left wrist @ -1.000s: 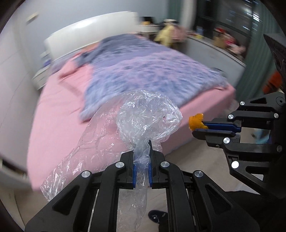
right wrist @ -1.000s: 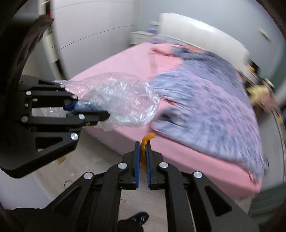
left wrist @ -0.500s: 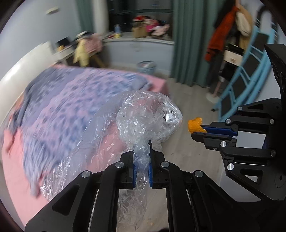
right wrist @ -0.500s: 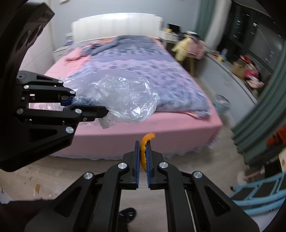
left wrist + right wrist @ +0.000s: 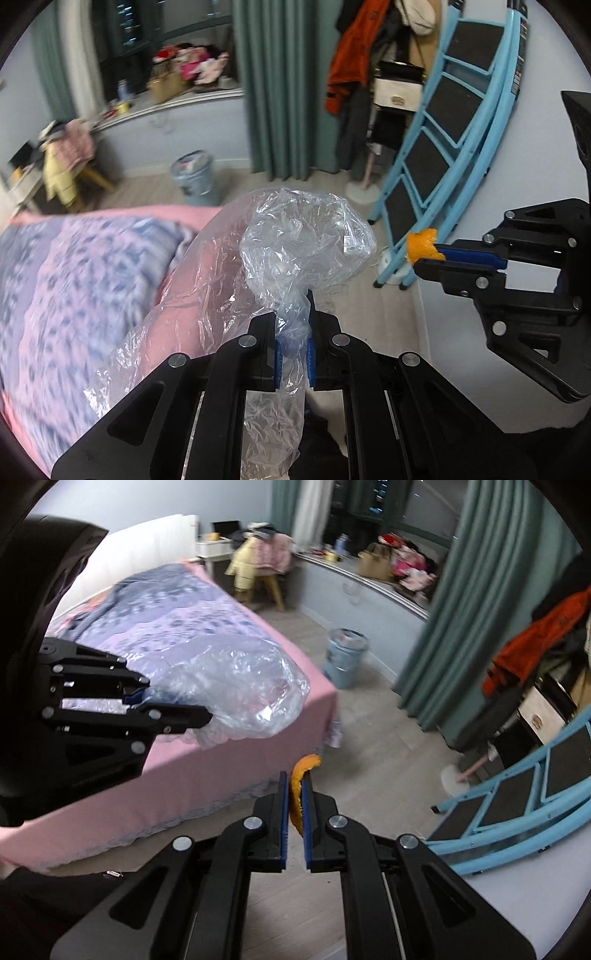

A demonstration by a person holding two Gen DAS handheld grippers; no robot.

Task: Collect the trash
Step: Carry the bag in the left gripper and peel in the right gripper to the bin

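left hand-held gripper (image 5: 293, 347) clamped on the twisted neck of a clear plastic bag (image 5: 306, 240), bag ballooning above the pads, over the foot corner of the pink bed (image 5: 236, 760). right hand-held gripper (image 5: 294, 805) pinched narrow on an orange peel (image 5: 301, 775), held above the wood floor (image 5: 384, 760). blue waste bin (image 5: 345, 657) beyond the bed near the green curtain (image 5: 454, 627). blue step ladder (image 5: 439, 147) against the wall.
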